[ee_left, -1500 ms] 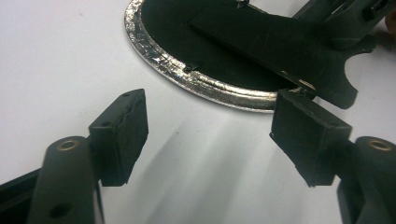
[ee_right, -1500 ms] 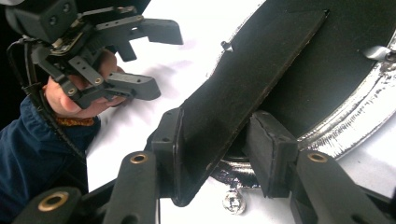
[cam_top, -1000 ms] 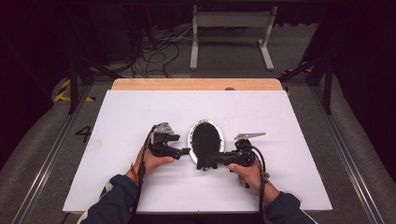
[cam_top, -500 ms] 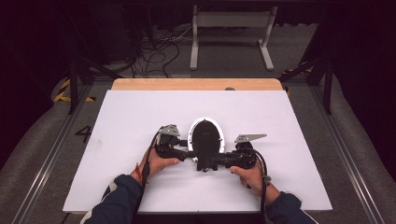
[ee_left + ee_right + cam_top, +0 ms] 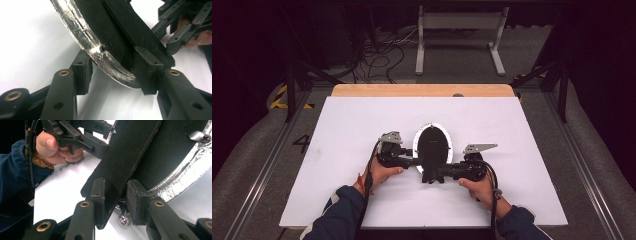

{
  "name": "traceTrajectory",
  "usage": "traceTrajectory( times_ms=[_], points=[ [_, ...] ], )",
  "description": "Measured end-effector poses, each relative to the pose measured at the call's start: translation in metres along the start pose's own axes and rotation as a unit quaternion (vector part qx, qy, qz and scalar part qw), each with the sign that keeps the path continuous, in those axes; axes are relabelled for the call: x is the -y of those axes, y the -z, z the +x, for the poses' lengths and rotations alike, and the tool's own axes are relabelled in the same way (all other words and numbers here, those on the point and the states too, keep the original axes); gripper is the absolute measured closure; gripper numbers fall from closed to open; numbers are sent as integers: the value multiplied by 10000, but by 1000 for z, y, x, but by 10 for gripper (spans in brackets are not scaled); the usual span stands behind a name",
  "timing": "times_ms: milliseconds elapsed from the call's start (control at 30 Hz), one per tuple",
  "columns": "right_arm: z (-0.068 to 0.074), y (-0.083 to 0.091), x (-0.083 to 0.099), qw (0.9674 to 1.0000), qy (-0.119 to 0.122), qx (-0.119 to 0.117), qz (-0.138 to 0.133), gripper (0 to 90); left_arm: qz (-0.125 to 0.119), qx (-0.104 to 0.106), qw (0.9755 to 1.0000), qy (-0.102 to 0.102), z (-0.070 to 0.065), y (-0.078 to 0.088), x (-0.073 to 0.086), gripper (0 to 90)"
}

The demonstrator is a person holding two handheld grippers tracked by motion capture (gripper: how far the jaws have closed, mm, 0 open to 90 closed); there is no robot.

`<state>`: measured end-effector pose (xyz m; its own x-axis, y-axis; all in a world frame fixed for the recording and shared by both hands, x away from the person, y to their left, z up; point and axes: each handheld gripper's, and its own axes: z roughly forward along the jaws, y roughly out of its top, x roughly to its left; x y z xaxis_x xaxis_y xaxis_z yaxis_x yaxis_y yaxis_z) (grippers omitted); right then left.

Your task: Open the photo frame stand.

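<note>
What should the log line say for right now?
left tongs: just closing around oval frame rim | right tongs: just closing, gripping frame's stand

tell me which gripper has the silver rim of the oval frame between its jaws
The left gripper: its jaws, just closing, straddle the silver rim. The right gripper has its jaws, also just closing, around the black back strut, rim outside them.

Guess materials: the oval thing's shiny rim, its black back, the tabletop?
Rim: probably metal or foil, silvery, scratched, with glints. Black back: looks like matte felt or fibreboard, slightly grainy; can't tell which. Tabletop: smooth white sheet, matte, over a wood board at the far edge.
</note>
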<state>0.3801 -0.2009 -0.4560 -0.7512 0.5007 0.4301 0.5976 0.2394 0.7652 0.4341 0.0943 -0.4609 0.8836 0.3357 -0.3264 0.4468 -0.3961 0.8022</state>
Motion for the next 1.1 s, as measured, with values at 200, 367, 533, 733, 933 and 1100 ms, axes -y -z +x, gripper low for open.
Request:
traceTrajectory(
  times_ms=[200,367,533,733,933,1100],
  points=[
    [0,3,-1,10000,28,-3,-84,697,-61,224,9995,-207,-5,2,-3,596],
    [1,5,-2,9998,32,-81,-155,705,-39,104,9992,-379,-11,3,-6,610],
    [9,9,-6,9997,157,-116,-154,727,-64,-115,9987,-493,-15,4,-6,623],
    [12,13,-8,9996,194,-72,-173,743,-149,-516,9956,-762,-24,4,-8,631],
    [16,15,-11,9993,271,-98,-223,742,-227,-865,9914,-951,-29,5,-10,643],
    [21,17,-14,9990,381,-86,-219,741,-259,-1241,9852,-1154,-34,7,-12,678]
  ],
)
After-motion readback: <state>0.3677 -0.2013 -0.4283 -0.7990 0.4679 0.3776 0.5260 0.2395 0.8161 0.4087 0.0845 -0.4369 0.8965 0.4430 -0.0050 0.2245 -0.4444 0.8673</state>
